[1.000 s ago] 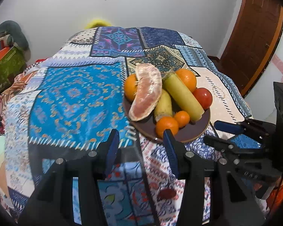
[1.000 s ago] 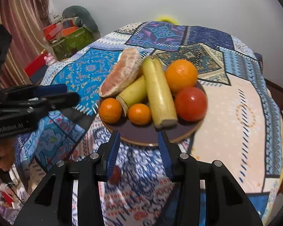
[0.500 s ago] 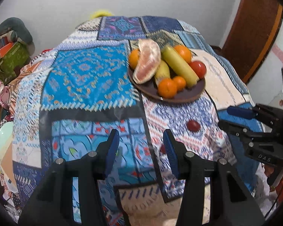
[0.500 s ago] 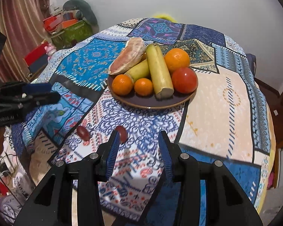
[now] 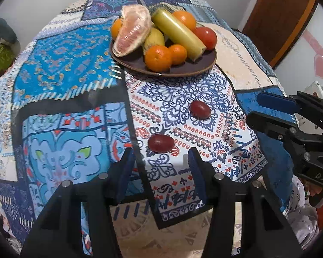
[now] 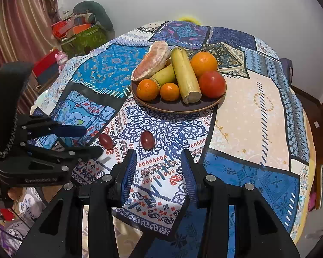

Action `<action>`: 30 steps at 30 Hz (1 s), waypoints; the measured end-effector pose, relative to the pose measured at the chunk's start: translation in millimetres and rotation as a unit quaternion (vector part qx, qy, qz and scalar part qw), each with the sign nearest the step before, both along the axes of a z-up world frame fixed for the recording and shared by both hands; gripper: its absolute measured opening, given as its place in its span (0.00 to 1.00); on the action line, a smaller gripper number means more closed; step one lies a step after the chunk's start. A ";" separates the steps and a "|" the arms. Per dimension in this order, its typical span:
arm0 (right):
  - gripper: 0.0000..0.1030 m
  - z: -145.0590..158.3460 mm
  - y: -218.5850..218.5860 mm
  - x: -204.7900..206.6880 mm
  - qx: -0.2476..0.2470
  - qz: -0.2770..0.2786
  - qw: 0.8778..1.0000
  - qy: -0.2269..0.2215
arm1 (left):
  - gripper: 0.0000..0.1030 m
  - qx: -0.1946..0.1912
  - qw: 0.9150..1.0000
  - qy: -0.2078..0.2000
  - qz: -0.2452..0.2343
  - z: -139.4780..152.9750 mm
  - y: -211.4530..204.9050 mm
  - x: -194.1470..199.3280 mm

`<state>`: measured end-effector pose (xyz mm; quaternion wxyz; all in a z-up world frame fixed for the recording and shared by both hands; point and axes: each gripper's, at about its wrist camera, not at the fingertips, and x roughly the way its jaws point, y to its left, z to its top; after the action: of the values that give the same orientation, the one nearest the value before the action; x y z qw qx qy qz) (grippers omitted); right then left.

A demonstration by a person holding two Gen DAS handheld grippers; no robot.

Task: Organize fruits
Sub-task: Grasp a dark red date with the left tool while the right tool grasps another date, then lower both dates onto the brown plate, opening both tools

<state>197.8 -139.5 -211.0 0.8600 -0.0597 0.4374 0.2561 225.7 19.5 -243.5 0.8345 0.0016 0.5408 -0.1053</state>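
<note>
Two small dark-red oval fruits lie loose on the patterned blue-and-white tablecloth (image 5: pixel 60 64), well short of the plate. Near dark-red oval fruit (image 5: pixel 161 143) sits lower centre of the left wrist view, just above the gap between the left gripper (image 5: pixel 160 161) fingers. Far dark-red oval fruit (image 5: pixel 200 110) is up and right of it, the two apart. In the right wrist view the same pair shows at mid-left: one (image 6: pixel 147 139) just above the right gripper (image 6: pixel 158 160), the other (image 6: pixel 106 141) by the tip of the left tool.

Round dark-brown plate (image 5: pixel 137 64) is in the upper centre, loaded: peeled pale-pink pomelo segment (image 5: pixel 132 36), long yellow-green cut stalk (image 5: pixel 178 32), a shorter one (image 5: pixel 154 39), several oranges (image 5: pixel 158 58), red tomato (image 5: pixel 206 37). Bare plate only at the front rim.

Both sets of jaws stand partly apart, nothing between them, neither touching fruit.

Step in hand, my read: picking up the near fruit with the left gripper. To do it well: bring the fingers down either side of the fruit's short axis, since the gap looks only a little wider than the fruit. Pads low, near the cloth, close gently; likely soft-skinned, and could roll or snag the cloth. Fruit type hard to tell, perhaps a grape or date. Then set it on the bare front rim, clear of the oranges.
</note>
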 end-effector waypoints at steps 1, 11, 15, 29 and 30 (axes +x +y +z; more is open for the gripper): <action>0.38 -1.2 0.5 -0.2 0.000 0.002 1.000 0.003 | 0.46 0.000 1.000 0.000 0.000 -2.2 -0.3 1.7; 0.38 -27.9 13.5 14.7 -0.001 0.020 0.999 0.038 | 0.36 -0.009 1.000 -0.003 -0.004 -14.6 1.2 10.8; 0.38 -30.8 24.3 20.5 0.002 0.030 0.999 0.036 | 0.27 -0.013 1.000 -0.009 -0.009 -15.9 1.0 11.9; 0.18 -43.3 33.1 33.6 0.014 0.026 0.998 0.049 | 0.27 -0.029 0.999 -0.022 0.003 -6.0 9.9 10.5; 0.18 -43.5 34.3 34.0 0.014 0.027 0.998 0.049 | 0.27 -0.029 0.999 -0.024 0.004 -4.3 10.3 10.6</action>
<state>231.7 -105.2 -254.6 0.8311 -0.0468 0.4734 0.2881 236.3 29.8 -247.9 0.8472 -0.0220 0.5175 -0.1177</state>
